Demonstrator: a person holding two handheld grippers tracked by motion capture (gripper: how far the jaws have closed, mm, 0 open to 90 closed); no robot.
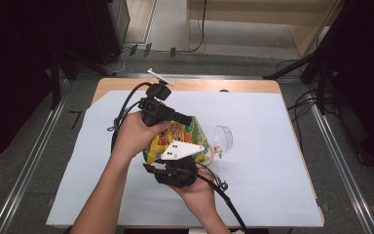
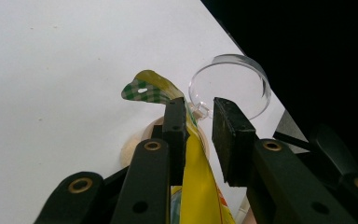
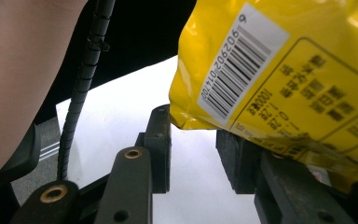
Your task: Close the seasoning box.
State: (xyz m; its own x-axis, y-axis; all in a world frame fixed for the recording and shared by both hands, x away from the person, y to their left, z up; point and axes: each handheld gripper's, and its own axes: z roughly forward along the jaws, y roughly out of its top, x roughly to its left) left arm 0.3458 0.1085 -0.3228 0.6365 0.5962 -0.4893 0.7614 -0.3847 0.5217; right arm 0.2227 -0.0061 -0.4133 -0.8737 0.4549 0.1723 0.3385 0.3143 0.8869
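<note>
A yellow snack bag [image 1: 185,135] with green and orange print is held up over the middle of the white sheet, between both hands. My left gripper [image 2: 199,105] comes at it from above. The bag's top edge [image 2: 198,182] lies against one pad, with a gap to the other, so the jaws are open. My right gripper [image 3: 193,126] is under the bag's near end. The bag's barcode side [image 3: 279,70] rests over one jaw, and the white sheet shows between the open jaws. In the high view the left gripper [image 1: 186,120] is at the bag's far end.
A clear round bowl [image 1: 223,139] lies on its side just right of the bag, seen beyond the jaws as the bowl [image 2: 230,84]. A beige round thing [image 2: 137,147] sits under the bag. The white sheet [image 1: 263,185] covers the wooden table [image 1: 190,85].
</note>
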